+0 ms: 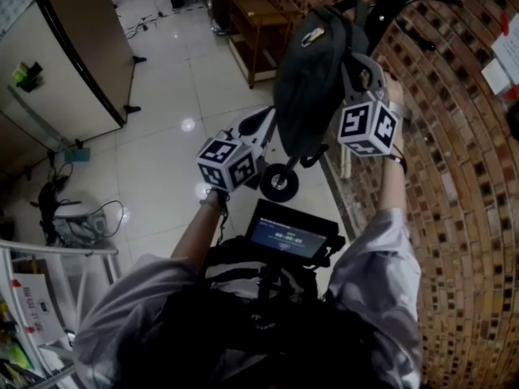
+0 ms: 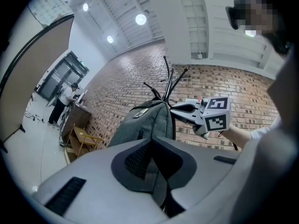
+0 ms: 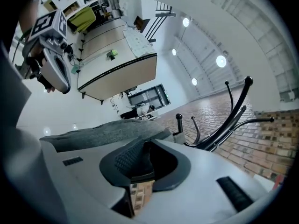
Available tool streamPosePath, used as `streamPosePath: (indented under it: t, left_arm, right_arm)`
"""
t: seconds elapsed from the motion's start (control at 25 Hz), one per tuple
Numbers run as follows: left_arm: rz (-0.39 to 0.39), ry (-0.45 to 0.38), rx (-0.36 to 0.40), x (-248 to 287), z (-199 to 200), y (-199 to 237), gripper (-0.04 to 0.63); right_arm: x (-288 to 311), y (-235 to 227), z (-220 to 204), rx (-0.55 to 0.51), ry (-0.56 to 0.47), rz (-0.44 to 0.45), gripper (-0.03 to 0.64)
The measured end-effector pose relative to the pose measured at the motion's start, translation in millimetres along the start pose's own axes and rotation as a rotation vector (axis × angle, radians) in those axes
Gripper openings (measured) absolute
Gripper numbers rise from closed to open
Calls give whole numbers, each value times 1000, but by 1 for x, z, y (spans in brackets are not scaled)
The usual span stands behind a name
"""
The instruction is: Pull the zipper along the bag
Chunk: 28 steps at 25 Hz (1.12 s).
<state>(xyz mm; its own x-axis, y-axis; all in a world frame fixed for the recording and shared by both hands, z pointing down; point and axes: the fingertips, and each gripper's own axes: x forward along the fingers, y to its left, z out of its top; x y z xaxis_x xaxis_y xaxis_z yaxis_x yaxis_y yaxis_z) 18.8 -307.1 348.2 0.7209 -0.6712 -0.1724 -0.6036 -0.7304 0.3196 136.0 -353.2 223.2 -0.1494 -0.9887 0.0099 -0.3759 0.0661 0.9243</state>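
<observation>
Where the tiled floor (image 1: 174, 87) lies open at far left, the left gripper (image 1: 270, 125) pinches grey fabric at the lower edge of the bag (image 1: 312, 83). The bag hangs from the coat stand (image 1: 391, 2), long axis up-down, top at the hooks. The right gripper (image 1: 358, 65) sits at its upper right side, jaws slightly spread, brick showing through the gap. The brick wall (image 1: 458, 185) is close on the right.

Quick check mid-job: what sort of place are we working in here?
Probably an indoor workshop or office space: a brick wall, a glossy tiled floor under ceiling lights, and a black coat stand from which the grey bag appears to hang.
</observation>
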Motion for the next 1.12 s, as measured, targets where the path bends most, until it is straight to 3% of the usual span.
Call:
streamPosePath:
  t: [0.12,0.2,0.72,1.12]
  left_arm:
    - [-2,-1,-5,0,0,3,8]
    - [-5,4,-6,2,-2,3,8]
    - [-30,37,-14,5,-10,-3,8]
    - [-15,35,-13,0,-9,-3,8]
  right_arm:
    - [-2,-7,-2,76,-2,10,5]
    - [-5,-11,-5,108,15,27,5]
    - [-17,-10,-4,18,88,142,5]
    - [-20,-8,-5,83,82,137,5]
